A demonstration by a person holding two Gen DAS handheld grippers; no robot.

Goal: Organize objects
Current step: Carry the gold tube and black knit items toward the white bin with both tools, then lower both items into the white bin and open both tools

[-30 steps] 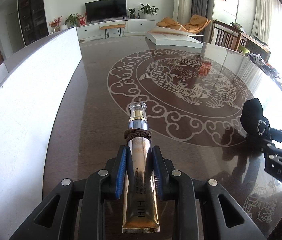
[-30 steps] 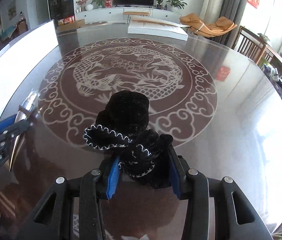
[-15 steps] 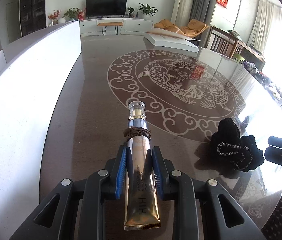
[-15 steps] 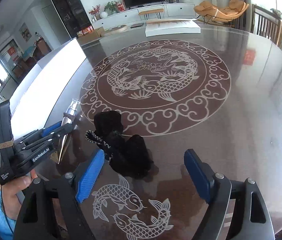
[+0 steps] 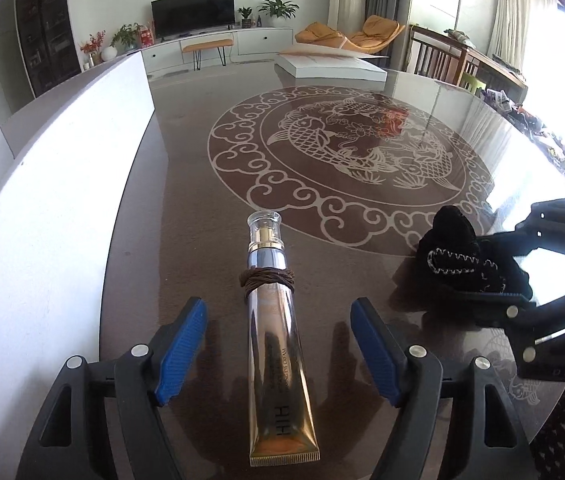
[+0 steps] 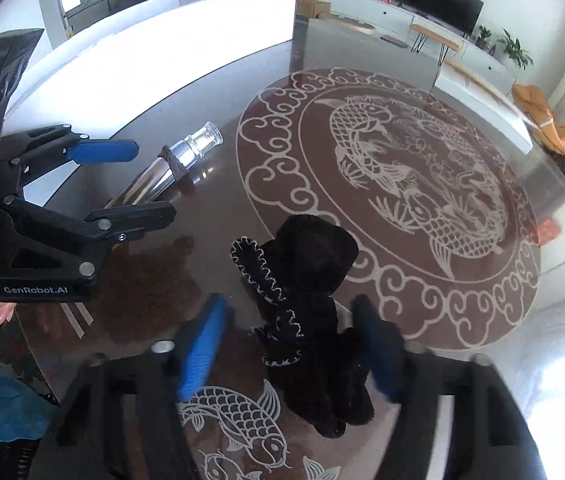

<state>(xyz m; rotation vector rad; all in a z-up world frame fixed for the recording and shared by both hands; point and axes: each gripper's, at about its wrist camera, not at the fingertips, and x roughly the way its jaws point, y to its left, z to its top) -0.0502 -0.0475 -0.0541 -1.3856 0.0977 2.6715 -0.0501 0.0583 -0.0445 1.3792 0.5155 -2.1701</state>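
Left gripper (image 5: 278, 344) has just been opening; its blue pads (image 5: 180, 348) now stand clear on both sides of the gold tube (image 5: 278, 360), not touching it. Tube released, lying flat on the table (image 5: 186, 208), clear cap (image 5: 264, 224) pointing away from the gripper toward the fish medallion (image 5: 346, 160), crimped end nearest the camera. A brown band (image 5: 268, 280) wraps the tube just below its silver neck.

Right gripper (image 6: 290, 356) has just been closing, frame blurred there. The black glove (image 6: 306, 312) sits between its pads, on the table at the medallion's near rim. Gaps show between pads and fabric, so no grasp seen. Glove has white zigzag stitching along its cuffs.

Relative to the tube: glove lies to its right, near but apart; a long white panel (image 5: 42, 200) runs along its left; the medallion is beyond its cap. A white slab (image 5: 330, 66) rests at the table's far edge, past the medallion. In the right wrist view, the left gripper (image 6: 138, 178) straddles the tube (image 6: 170, 168), and a hand (image 6: 2, 312) shows under its body.
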